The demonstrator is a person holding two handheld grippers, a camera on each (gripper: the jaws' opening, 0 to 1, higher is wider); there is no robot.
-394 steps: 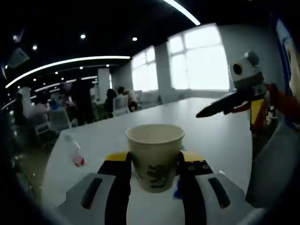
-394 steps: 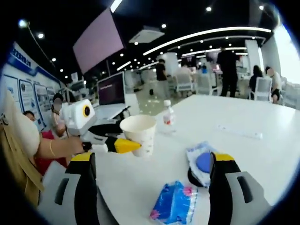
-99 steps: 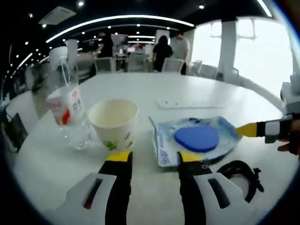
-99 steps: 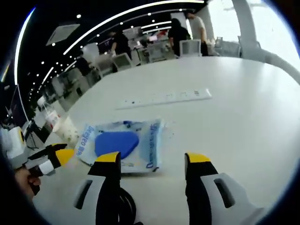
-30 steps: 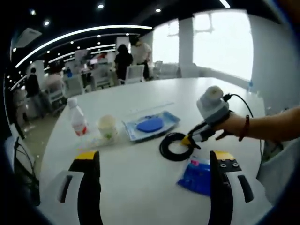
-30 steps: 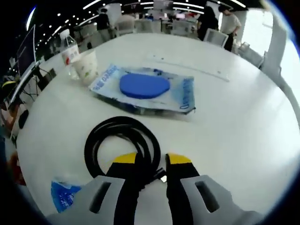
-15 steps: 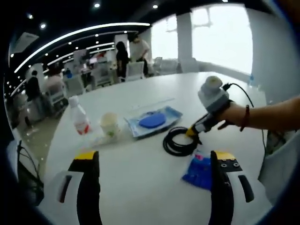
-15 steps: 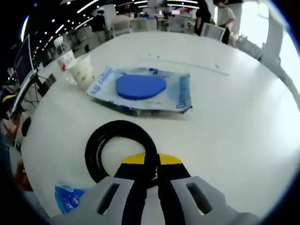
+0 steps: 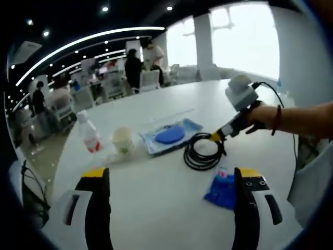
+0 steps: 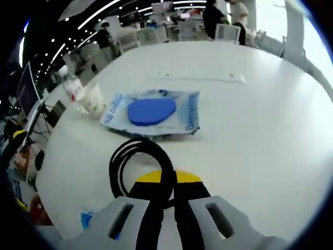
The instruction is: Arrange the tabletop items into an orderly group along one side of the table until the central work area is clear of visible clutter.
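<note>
Big white table [image 9: 156, 198]: water bottle [image 9: 89, 133] and paper cup [image 9: 123, 141] mid-left, blue-pad packet [image 9: 169, 136] at center, blue tissue pack [image 9: 222, 188] lower right, long white strip [image 9: 169, 114] behind.

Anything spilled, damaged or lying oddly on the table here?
No spill or damage visible. The black cable coil is pinched in the right claw, one side seemingly lifted off the white table. The bottle and paper cup stand upright.
</note>
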